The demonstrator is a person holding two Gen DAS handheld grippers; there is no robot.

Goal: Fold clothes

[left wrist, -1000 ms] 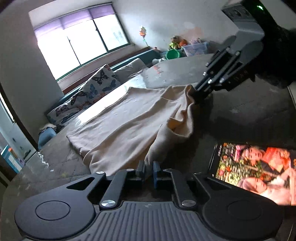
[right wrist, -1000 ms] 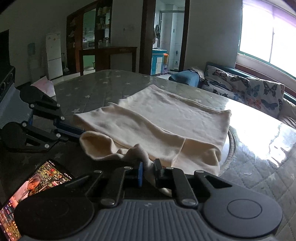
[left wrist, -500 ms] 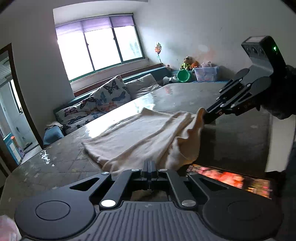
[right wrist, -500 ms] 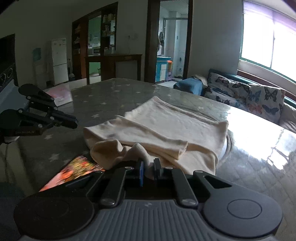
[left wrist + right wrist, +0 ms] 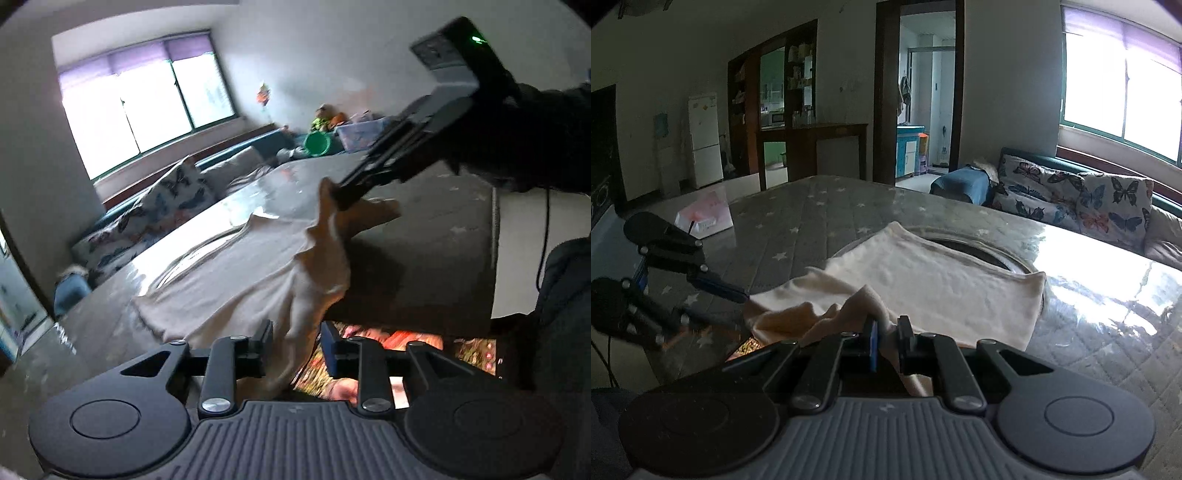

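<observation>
With the left gripper [image 5: 293, 341] spread around the cloth [image 5: 942, 280] and the right gripper [image 5: 886, 341] pinching its edge, both needed level, even lifting.

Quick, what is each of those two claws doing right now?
Left gripper: open, cloth hanging loose between its fingers.
Right gripper: shut on the cloth.

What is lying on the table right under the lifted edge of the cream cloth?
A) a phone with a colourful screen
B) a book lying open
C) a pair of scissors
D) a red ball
A: a phone with a bright, lit screen lies flat on the table, partly under the raised near edge of the cream cloth.
</observation>
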